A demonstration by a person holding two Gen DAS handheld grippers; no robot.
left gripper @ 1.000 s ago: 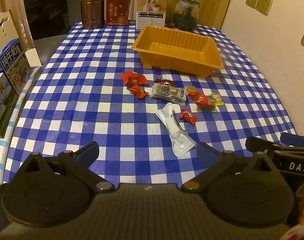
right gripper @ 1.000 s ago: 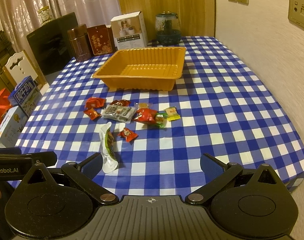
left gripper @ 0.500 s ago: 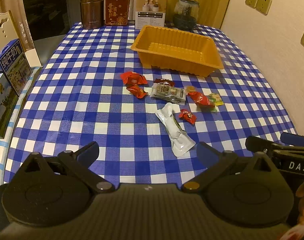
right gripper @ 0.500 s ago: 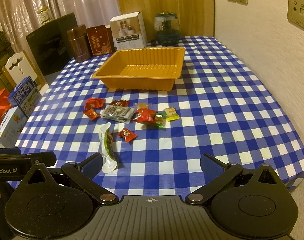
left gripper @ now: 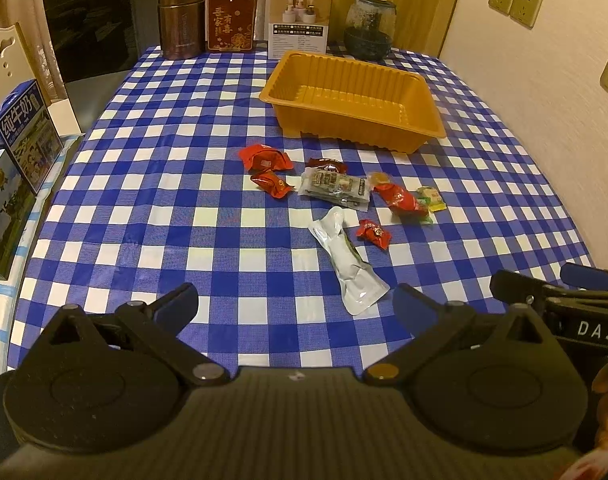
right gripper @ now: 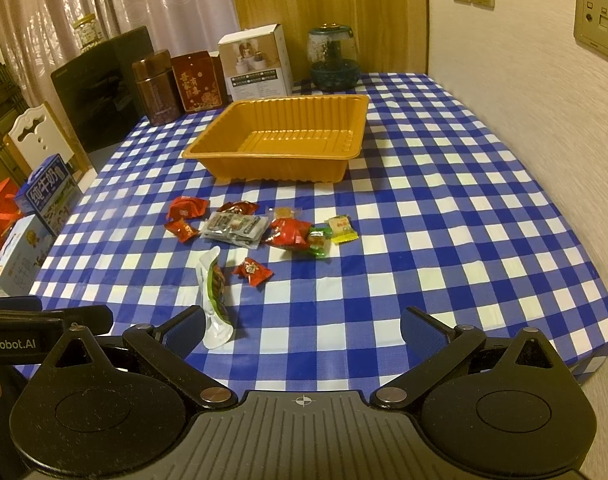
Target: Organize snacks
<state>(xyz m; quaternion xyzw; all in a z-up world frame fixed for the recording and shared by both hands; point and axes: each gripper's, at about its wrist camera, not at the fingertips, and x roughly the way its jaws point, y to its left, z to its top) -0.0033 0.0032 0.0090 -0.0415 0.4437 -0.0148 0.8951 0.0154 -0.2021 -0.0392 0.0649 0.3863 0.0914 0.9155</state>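
Observation:
An empty orange tray (left gripper: pixel 420 96) (right gripper: pixel 356 120) stands mid-table on the blue checked cloth. In front of it lie several wrapped snacks: red packets (left gripper: pixel 265 159) (right gripper: pixel 187 209), a clear grey pack (left gripper: pixel 336 189) (right gripper: pixel 233 229), a red and green sweet (left gripper: pixel 402 200) (right gripper: pixel 291 233), a small yellow one (right gripper: pixel 342 229), a small red candy (left gripper: pixel 374 233) (right gripper: pixel 252 271) and a long white pouch (left gripper: pixel 350 266) (right gripper: pixel 213 300). My left gripper (left gripper: pixel 295 306) is open near the front edge, short of the pouch. My right gripper (right gripper: pixel 304 328) is open too, the pouch by its left finger.
At the table's far edge stand a brown canister (left gripper: pixel 181 18), a red tin (left gripper: pixel 231 19), a white box (left gripper: pixel 299 19) and a glass jar (left gripper: pixel 370 26). Milk cartons (left gripper: pixel 23 132) sit off the left side. A wall with sockets (right gripper: pixel 598 20) runs along the right.

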